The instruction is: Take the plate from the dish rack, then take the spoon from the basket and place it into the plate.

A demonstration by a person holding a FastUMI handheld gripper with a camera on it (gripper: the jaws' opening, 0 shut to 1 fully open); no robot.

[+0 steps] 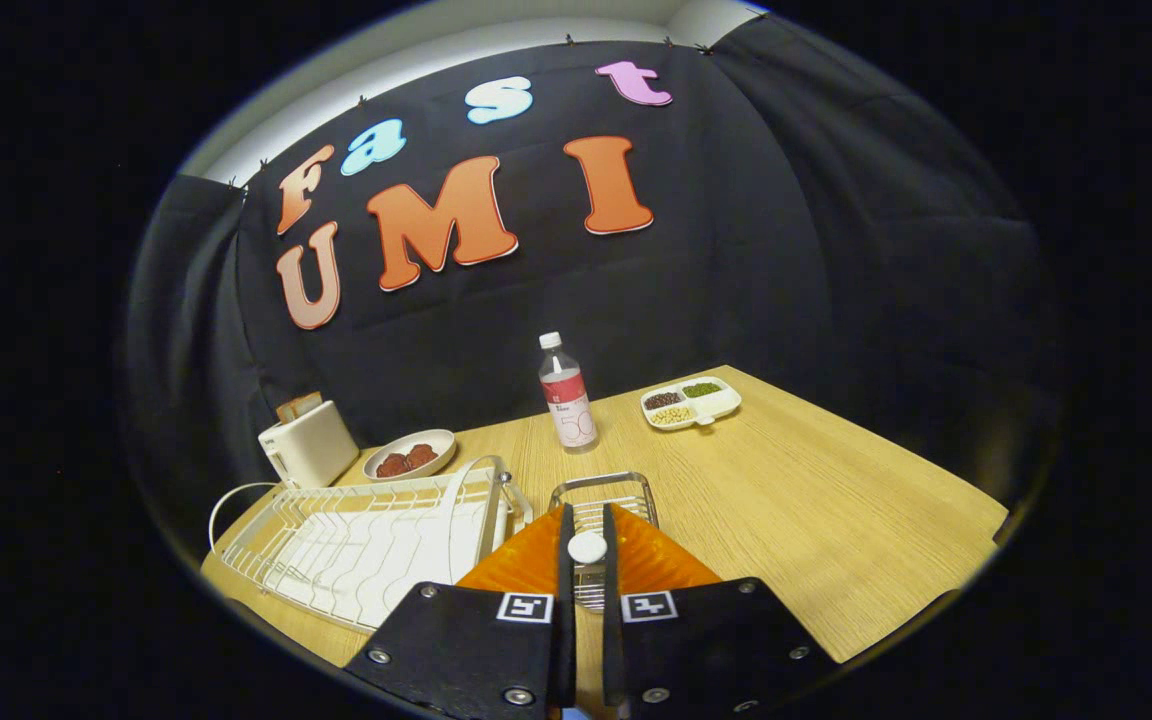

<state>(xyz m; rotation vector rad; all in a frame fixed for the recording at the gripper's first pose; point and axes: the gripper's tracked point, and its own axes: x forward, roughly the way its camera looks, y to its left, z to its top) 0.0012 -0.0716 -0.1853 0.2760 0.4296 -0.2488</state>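
My gripper (587,548) has its two orange fingers (526,560) nearly together, pinching a small round white piece that looks like the end of the spoon (587,547). The rest of the spoon is hidden by the fingers. Just beyond the fingertips stands the small wire basket (604,490) on the wooden table. To the left of the fingers lies the white wire dish rack (356,545). At its right end a thin white curved rim (464,478) stands upright; I cannot tell whether it is the plate on edge.
Behind the rack are a white toaster (308,444) and a shallow dish of brown food (410,456). A bottle with a white cap (567,395) stands beyond the basket. A divided white tray of beans (691,402) sits far right. The bare wooden tabletop (816,520) spreads to the right.
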